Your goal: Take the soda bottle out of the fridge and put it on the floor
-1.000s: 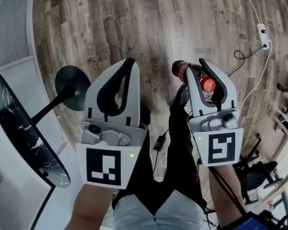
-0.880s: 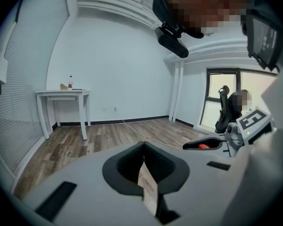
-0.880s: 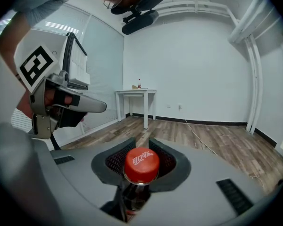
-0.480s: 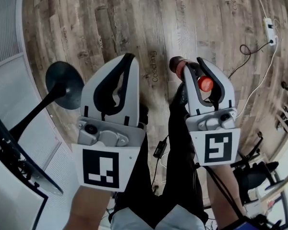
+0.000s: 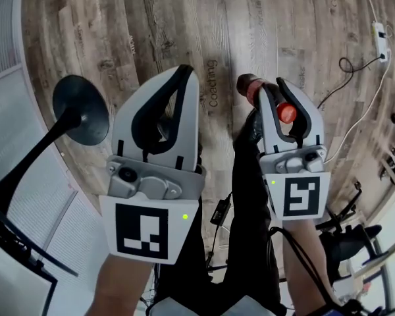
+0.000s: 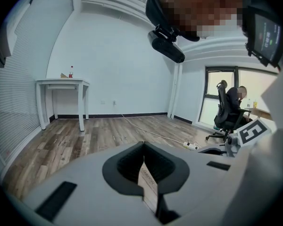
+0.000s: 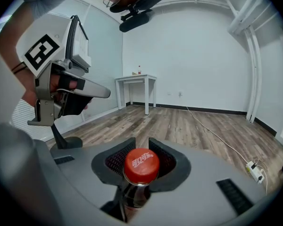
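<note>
Red-capped soda bottle (image 7: 140, 166) hangs clear of the wood floor (image 5: 151, 18), right gripper (image 7: 141, 141) jaws part-closed round its neck. Left gripper (image 6: 143, 145) jaws pressed together, nothing in them. Risk: a neck-only hold lets the bottle swing, so its base may land tilted and topple, or the neck could slip through.
</note>
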The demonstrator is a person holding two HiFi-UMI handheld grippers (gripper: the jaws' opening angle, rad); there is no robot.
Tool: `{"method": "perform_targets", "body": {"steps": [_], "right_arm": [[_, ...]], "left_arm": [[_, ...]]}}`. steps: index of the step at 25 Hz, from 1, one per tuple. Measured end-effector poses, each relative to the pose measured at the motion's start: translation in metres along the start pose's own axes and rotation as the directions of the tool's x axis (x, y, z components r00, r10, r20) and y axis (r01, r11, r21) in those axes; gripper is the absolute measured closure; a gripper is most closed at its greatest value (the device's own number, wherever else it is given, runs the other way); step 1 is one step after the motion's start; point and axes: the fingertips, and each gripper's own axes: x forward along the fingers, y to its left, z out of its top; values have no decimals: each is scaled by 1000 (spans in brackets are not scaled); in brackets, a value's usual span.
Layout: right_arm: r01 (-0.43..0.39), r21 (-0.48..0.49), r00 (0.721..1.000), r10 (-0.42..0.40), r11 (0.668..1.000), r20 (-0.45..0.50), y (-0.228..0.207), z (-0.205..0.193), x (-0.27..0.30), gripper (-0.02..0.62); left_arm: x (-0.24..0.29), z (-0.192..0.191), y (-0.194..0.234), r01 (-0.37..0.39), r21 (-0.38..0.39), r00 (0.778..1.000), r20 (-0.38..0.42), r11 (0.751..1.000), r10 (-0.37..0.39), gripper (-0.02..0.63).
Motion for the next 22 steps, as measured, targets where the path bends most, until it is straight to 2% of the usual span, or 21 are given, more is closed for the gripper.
{"method": "perform_targets", "body": {"steps": [8, 12, 16, 22], "right_arm": [[-12, 27, 997, 15, 1000, -81, 1, -55, 9, 494], [17, 18, 997, -16, 1000, -69, -3, -67, 19, 494], [1, 20, 991, 2, 1000, -131, 1, -92, 21, 494], [17, 21, 987, -14, 1000, -160, -3, -117, 29, 494]], "left_arm": [[13, -36, 2, 11, 11, 1000, -24, 1000, -11, 589], [15, -52, 4, 21, 3, 999, -37, 1000, -21, 589], [19, -64, 7, 26, -3, 999, -43, 1000, -26, 589], [26, -80, 8, 43, -11, 998, -53, 999, -44, 589]]}}
